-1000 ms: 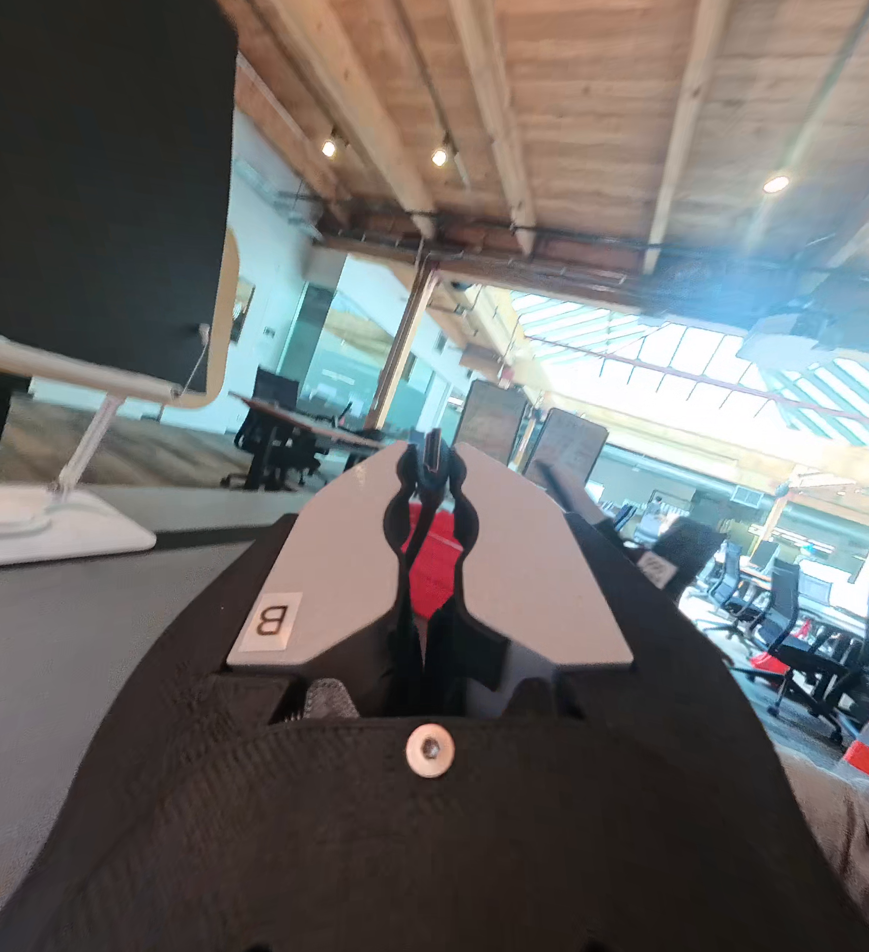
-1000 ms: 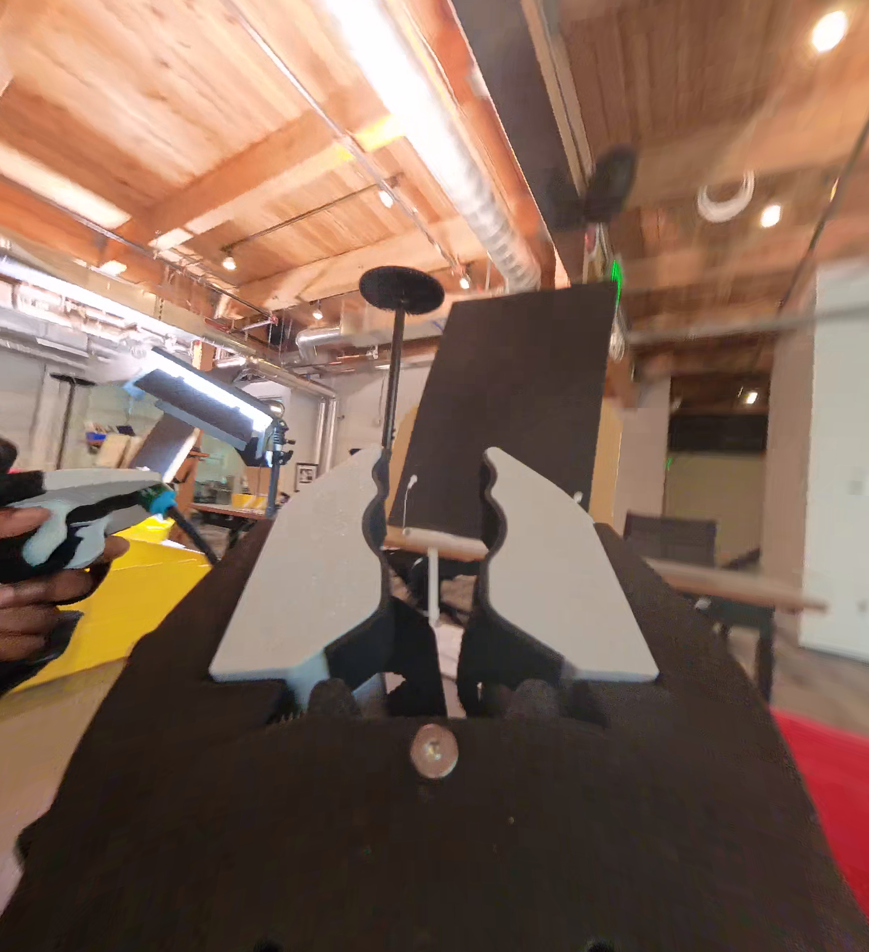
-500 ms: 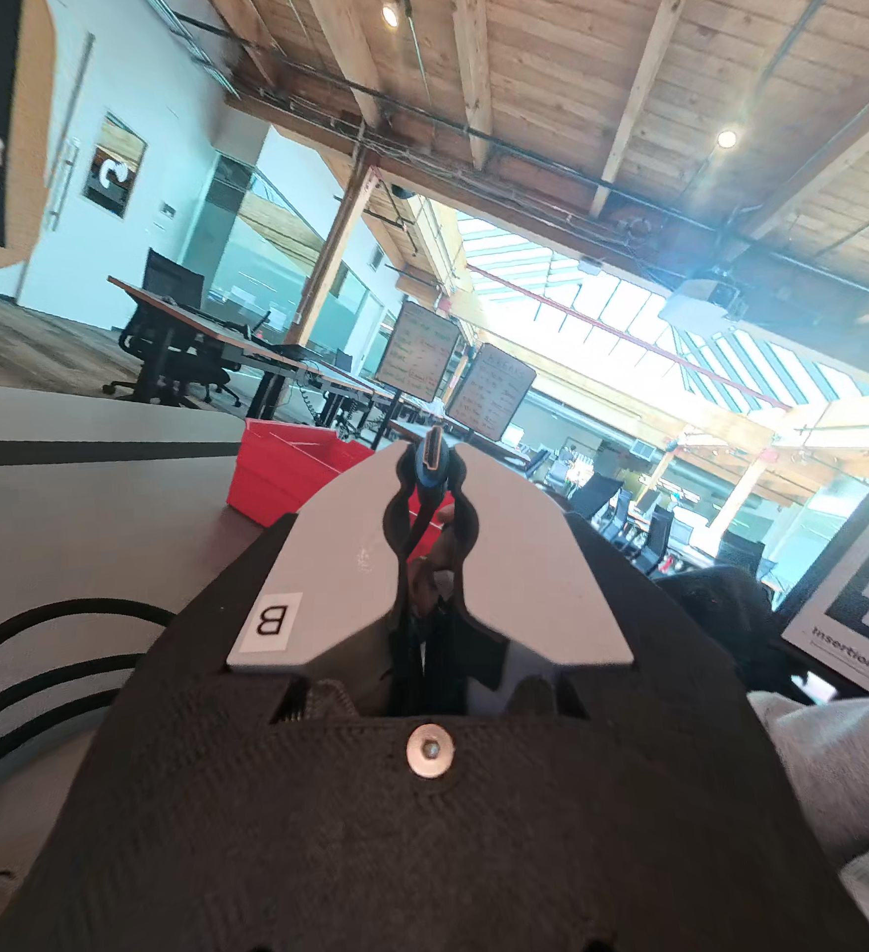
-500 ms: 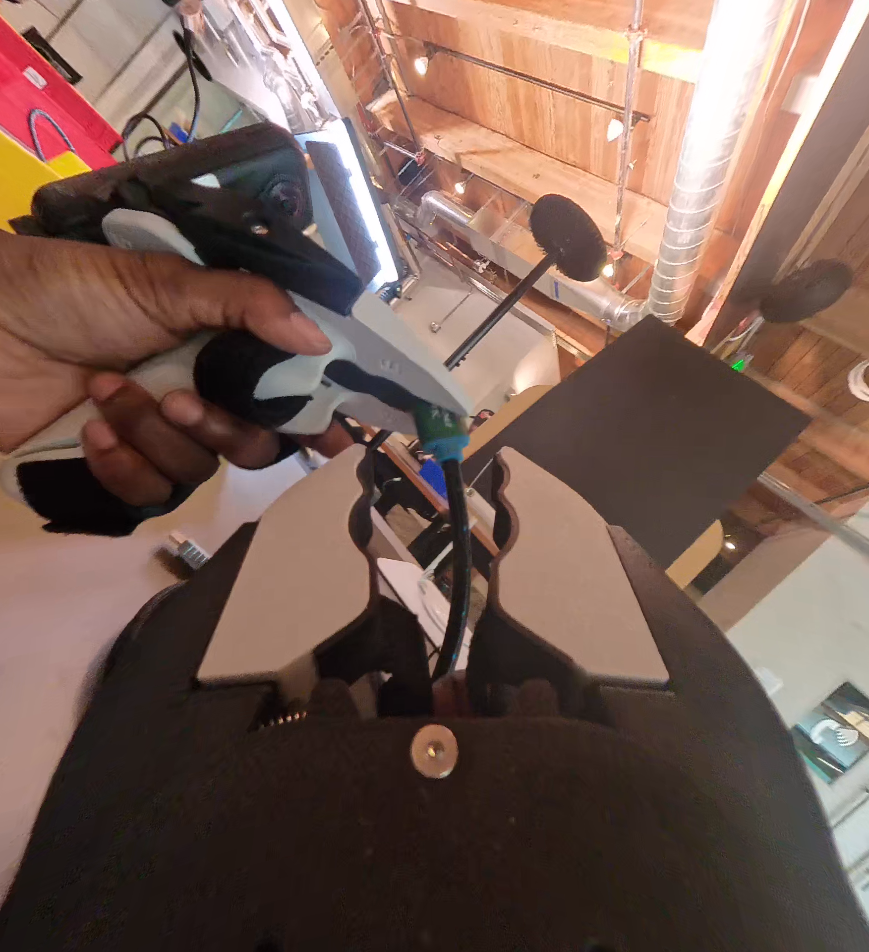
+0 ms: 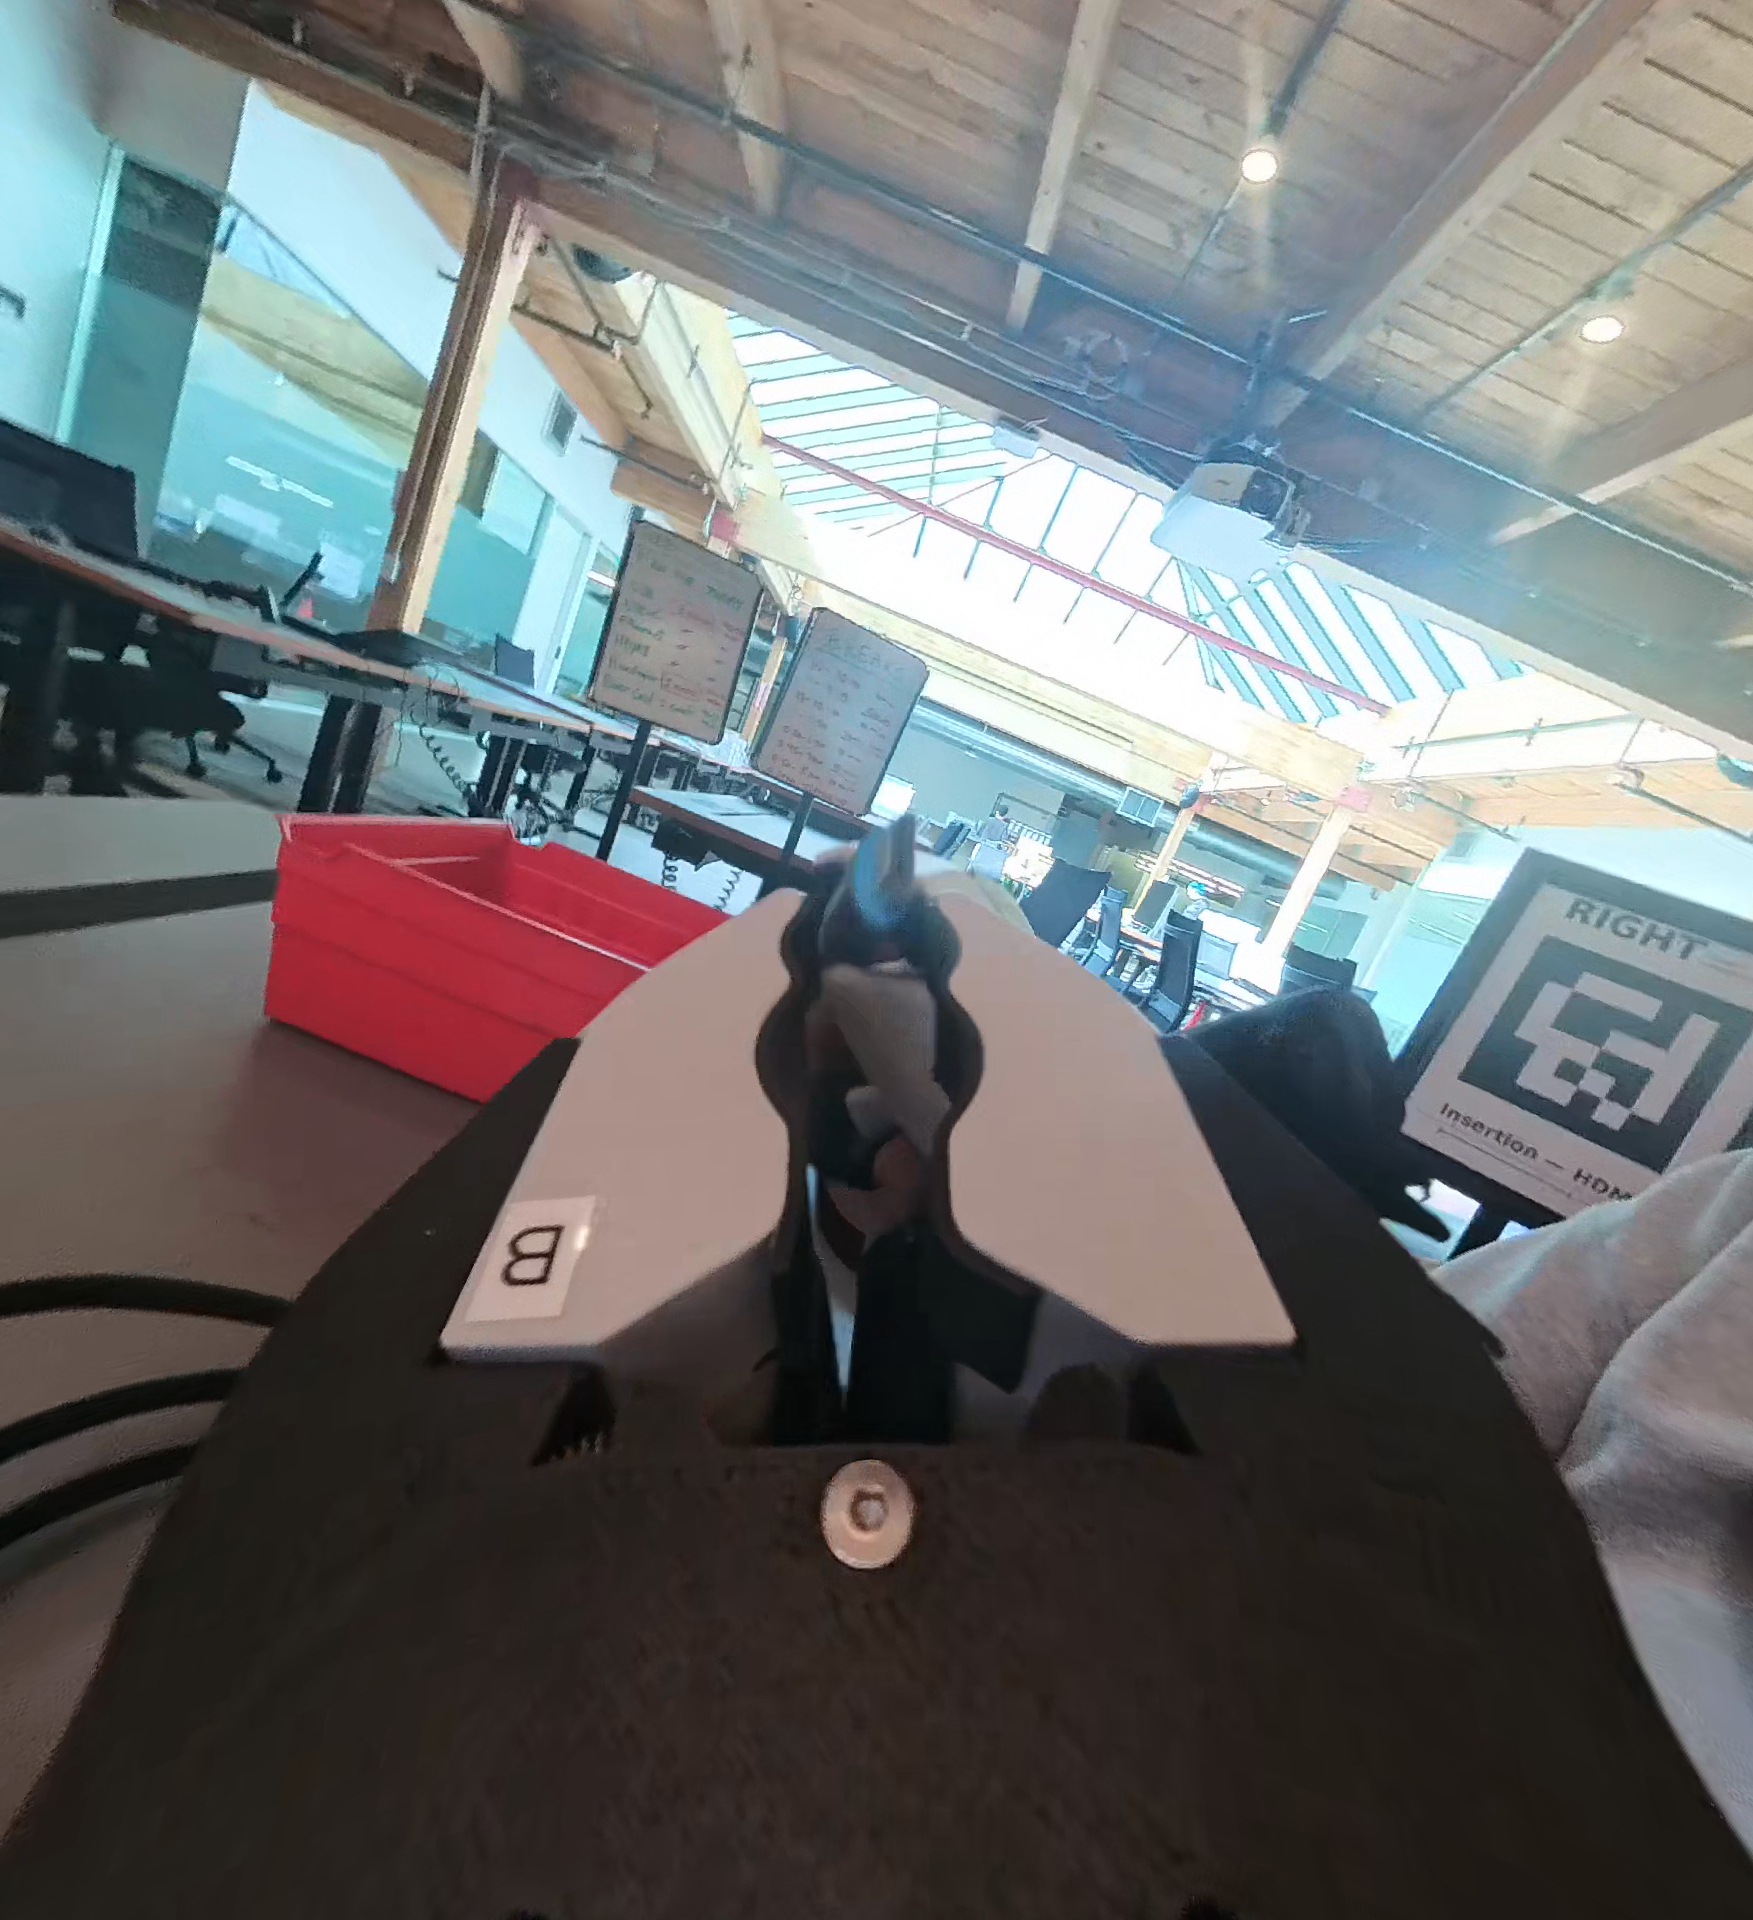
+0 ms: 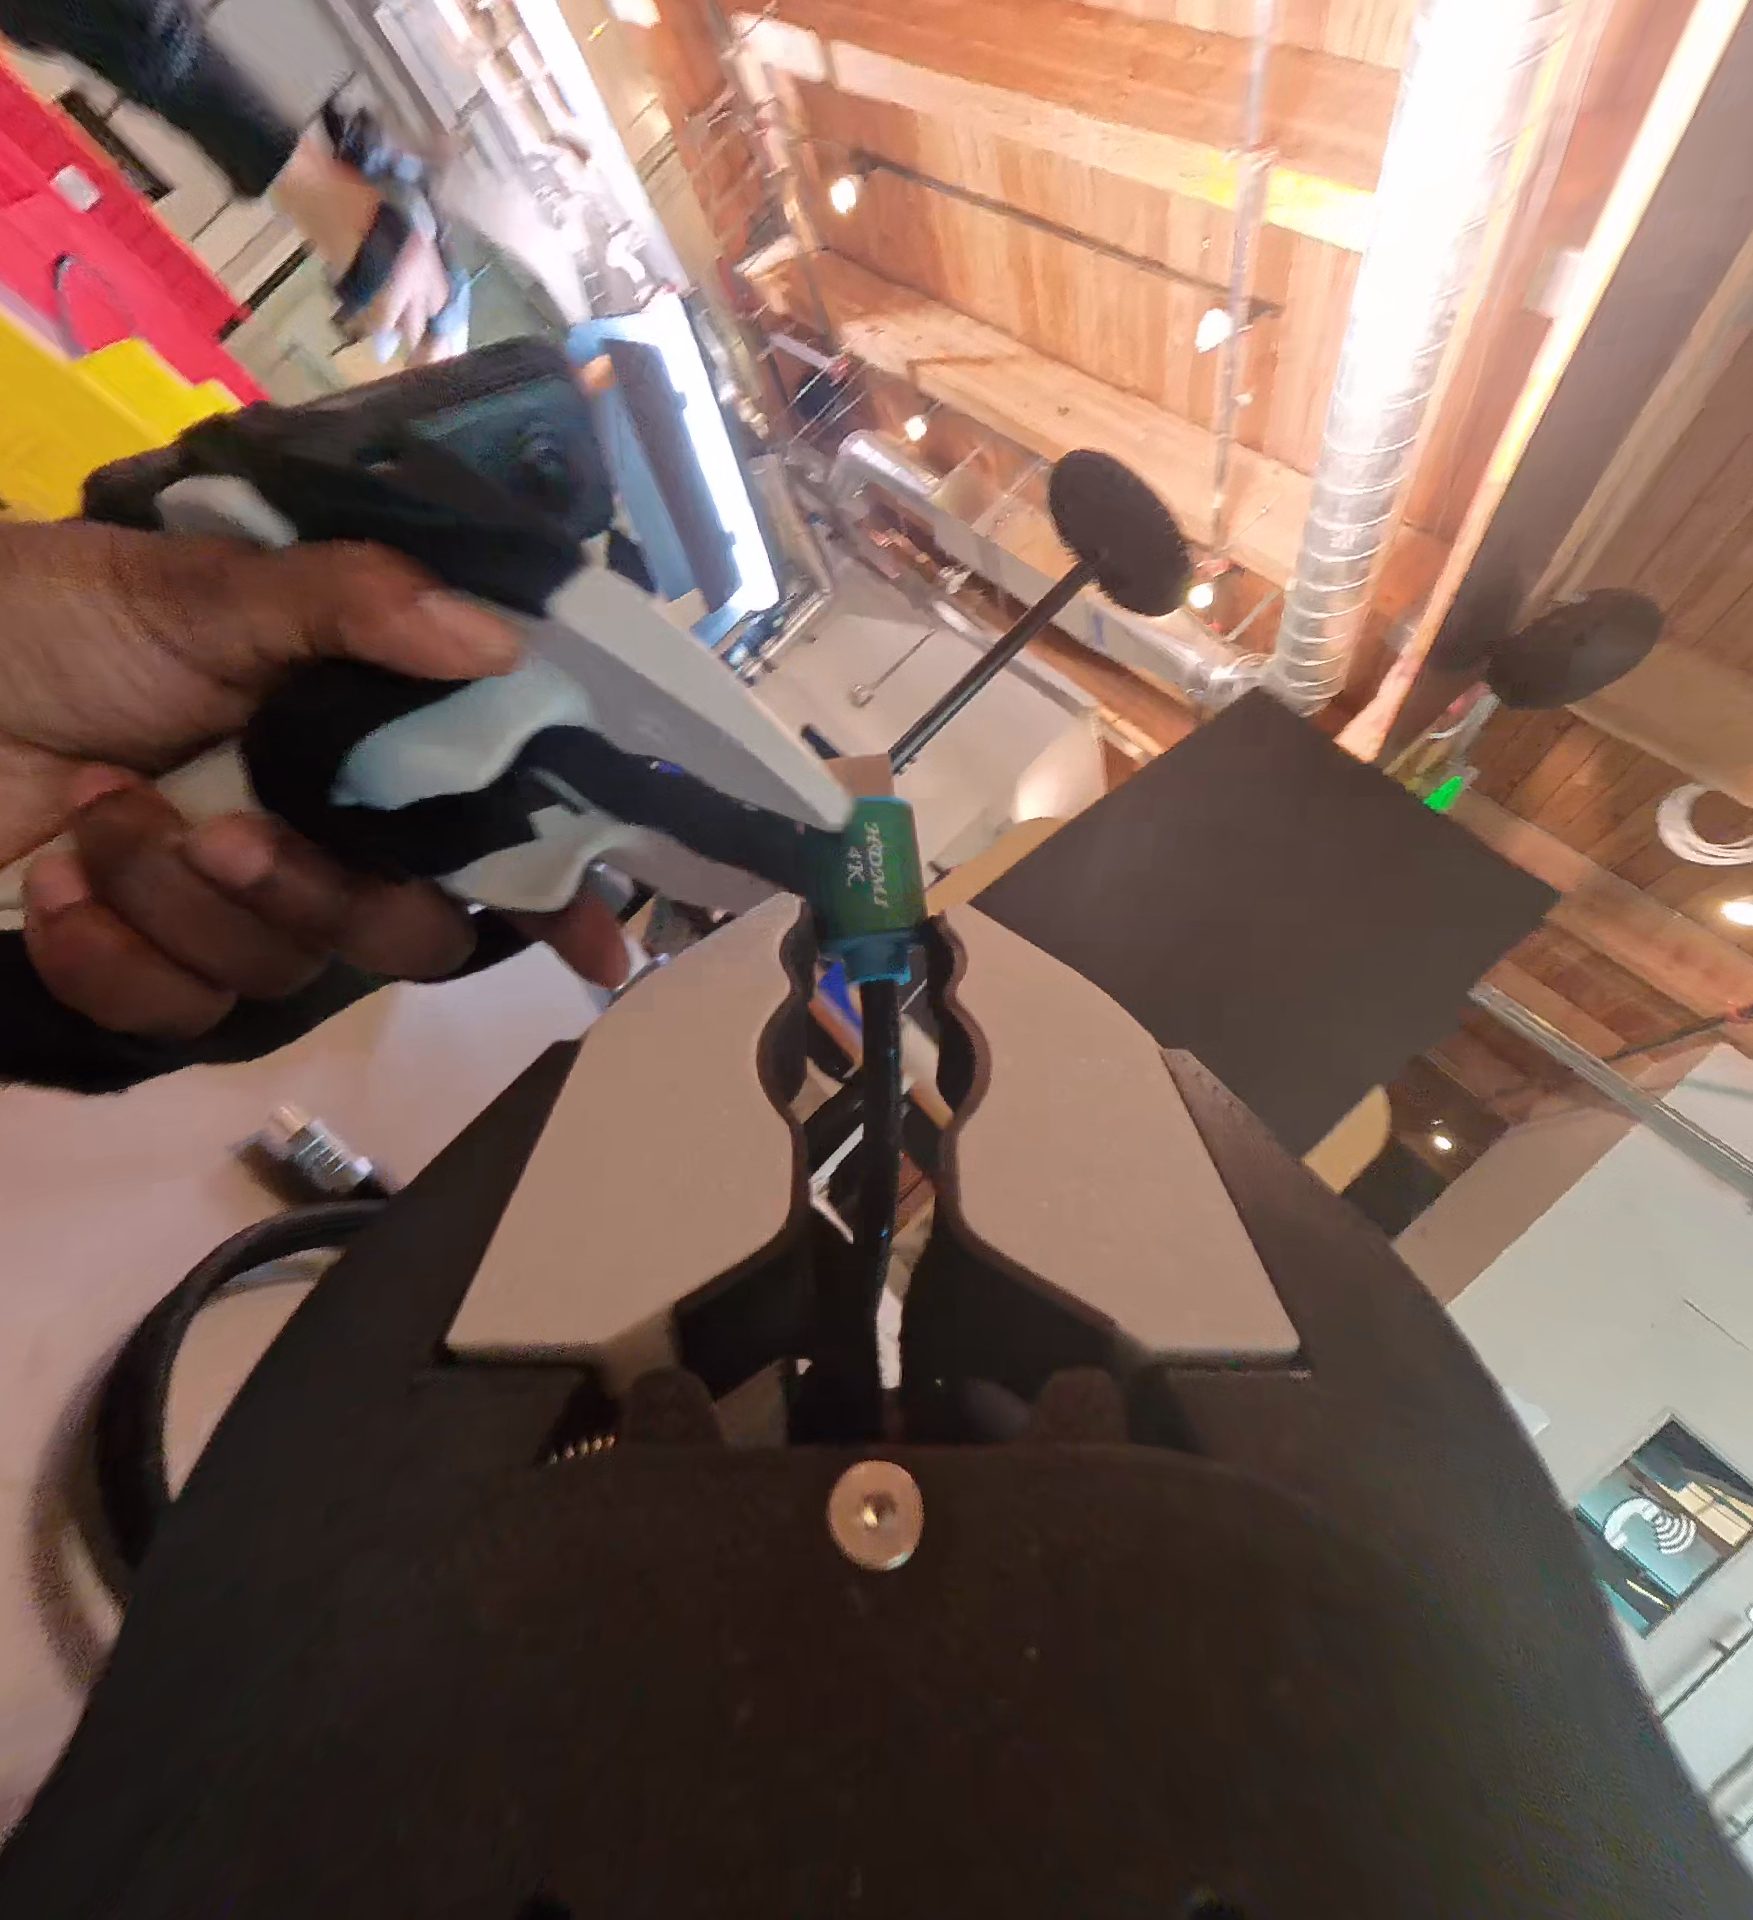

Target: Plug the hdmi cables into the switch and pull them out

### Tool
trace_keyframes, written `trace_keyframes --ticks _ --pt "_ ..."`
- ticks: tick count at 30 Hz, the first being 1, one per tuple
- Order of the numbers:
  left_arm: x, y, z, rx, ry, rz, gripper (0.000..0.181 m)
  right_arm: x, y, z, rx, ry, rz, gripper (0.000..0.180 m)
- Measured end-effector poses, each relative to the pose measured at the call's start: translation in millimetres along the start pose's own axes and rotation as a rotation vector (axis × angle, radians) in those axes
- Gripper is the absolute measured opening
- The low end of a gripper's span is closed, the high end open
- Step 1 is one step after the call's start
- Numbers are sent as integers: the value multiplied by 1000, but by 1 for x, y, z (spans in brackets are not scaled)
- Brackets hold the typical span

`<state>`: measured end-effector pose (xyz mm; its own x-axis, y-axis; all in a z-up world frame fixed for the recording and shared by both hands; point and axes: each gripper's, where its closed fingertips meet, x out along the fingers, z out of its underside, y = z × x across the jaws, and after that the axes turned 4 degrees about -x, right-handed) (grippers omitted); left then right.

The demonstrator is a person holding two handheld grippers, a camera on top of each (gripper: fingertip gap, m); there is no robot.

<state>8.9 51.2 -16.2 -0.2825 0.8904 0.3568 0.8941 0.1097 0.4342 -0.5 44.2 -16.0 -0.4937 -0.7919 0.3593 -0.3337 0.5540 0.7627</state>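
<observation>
- Plug (image 6: pixel 867 873) of the HDMI cable (image 6: pixel 880 1122), green-bodied, sits pinched in the left gripper (image 6: pixel 830 831) at 12 o'clock from the right gripper (image 6: pixel 870 966).
- Right gripper's jaws stand apart around the black cable, not clamping it.
- Red bin (image 5: pixel 456 935) rests on the desk (image 5: pixel 124 1122) at 10 o'clock in the left wrist view; the switch is out of sight.

Bright daylight pours in through the skylight (image 5: pixel 1111 582) far ahead of the left jaws, and it glares white and washes out the roof there. In the right wrist view a long ceiling light (image 6: pixel 1474 239) up and right of the jaws burns out white, and the hand (image 6: pixel 124 748) to their left is smeared with blur. Both pictures bend at the edges, so the beams (image 5: pixel 1059 156) curve.
</observation>
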Motion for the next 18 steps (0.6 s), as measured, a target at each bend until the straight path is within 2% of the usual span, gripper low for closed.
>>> trace_keyframes --ticks 2,6,8,10,14,18 --pt "-2 -2 -2 59 -2 -31 31 -8 21 -7 30 56 64 20" --pt "-10 -34 7 198 -99 -223 35 -34 75 -21 136 179 237 20" --pt "-14 -53 18 205 -179 -321 36 -51 97 -32 169 262 304 21" --pt "-19 -72 37 163 -297 -421 39 -67 115 -42 198 311 350 21" --pt "-25 -90 88 -47 -550 -494 63 -97 131 -62 171 351 397 20" --pt "-27 -93 117 -332 -642 -513 80 -117 127 -72 104 324 397 21"
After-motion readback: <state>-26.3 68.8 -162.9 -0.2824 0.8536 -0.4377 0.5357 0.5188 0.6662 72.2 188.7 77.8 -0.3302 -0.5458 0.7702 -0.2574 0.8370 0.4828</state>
